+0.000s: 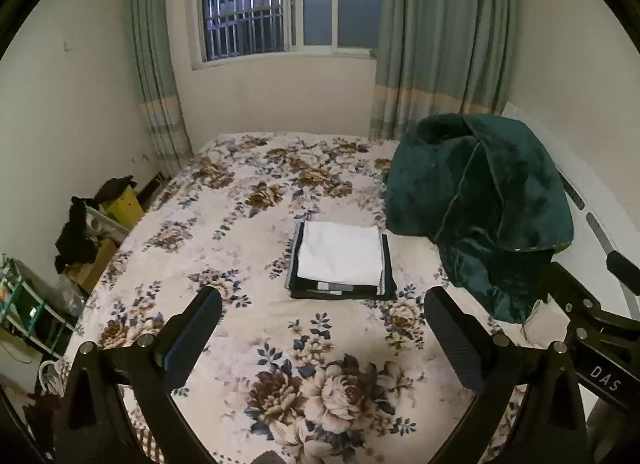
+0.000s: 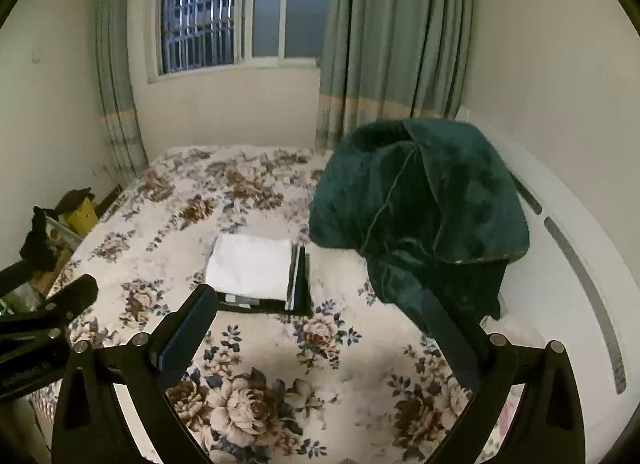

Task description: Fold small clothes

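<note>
At the right edge of my left view "DAS" [image 1: 605, 378] reads; left gripper [image 1: 324, 328] and right gripper [image 2: 320, 328] gape wide, holding nothing.

A flat white folded cloth [image 1: 340, 252] sits in the middle of the frame, on a folded black cloth with grey and white stripes [image 1: 344, 292]. The cream bedsheet with brown and blue flowers [image 1: 280, 344] fills the lower part. At right, a fluffy dark green blanket [image 1: 476, 207]. Up top, pale green curtains with a peach stripe [image 1: 440, 43].

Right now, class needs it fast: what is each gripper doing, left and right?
Left gripper: open, holding nothing, above the floral bedspread.
Right gripper: open, holding nothing, short of the folded stack.
</note>
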Tool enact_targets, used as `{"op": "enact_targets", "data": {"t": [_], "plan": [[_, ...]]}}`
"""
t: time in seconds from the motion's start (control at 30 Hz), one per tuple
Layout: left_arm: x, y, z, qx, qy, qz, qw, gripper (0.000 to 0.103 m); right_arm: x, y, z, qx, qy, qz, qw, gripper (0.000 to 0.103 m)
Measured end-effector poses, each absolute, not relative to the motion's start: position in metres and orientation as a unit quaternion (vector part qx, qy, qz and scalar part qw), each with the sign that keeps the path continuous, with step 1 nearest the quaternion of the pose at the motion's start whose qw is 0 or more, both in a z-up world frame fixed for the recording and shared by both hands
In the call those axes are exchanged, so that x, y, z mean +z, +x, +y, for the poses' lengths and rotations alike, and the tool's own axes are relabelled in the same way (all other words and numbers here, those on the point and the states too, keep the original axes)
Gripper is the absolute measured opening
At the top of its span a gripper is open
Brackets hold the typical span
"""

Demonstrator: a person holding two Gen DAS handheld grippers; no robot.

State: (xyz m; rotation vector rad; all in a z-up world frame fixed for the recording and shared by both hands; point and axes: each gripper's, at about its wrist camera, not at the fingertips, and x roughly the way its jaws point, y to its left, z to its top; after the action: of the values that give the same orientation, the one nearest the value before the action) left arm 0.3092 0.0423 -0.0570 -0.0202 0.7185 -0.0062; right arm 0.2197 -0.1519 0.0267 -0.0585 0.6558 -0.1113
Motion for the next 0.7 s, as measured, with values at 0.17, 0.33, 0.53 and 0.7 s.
{"op": "enact_targets", "data": {"t": [0.17,0.33,0.53,0.7], "plan": [[-0.037,0.282,0.047,0.001,-0.009,0.330,0.944,0.103,0.057,0.178,-0.144,-0.047,-0.028,0.303,0.952,0.103],[-0.025,0.267,0.055,0.004,-0.014,0.318,0.948,0.103,0.074,0.150,-0.140,-0.044,-0.020,0.293,0.955,0.103],[-0.024,0.257,0.058,0.005,-0.016,0.312,0.950,0.103,0.079,0.139,-0.136,-0.039,-0.018,0.290,0.956,0.103],[-0.028,0.253,0.060,-0.001,-0.024,0.317,0.948,0.103,0.078,0.138,-0.134,-0.037,-0.017,0.295,0.955,0.103]]}}
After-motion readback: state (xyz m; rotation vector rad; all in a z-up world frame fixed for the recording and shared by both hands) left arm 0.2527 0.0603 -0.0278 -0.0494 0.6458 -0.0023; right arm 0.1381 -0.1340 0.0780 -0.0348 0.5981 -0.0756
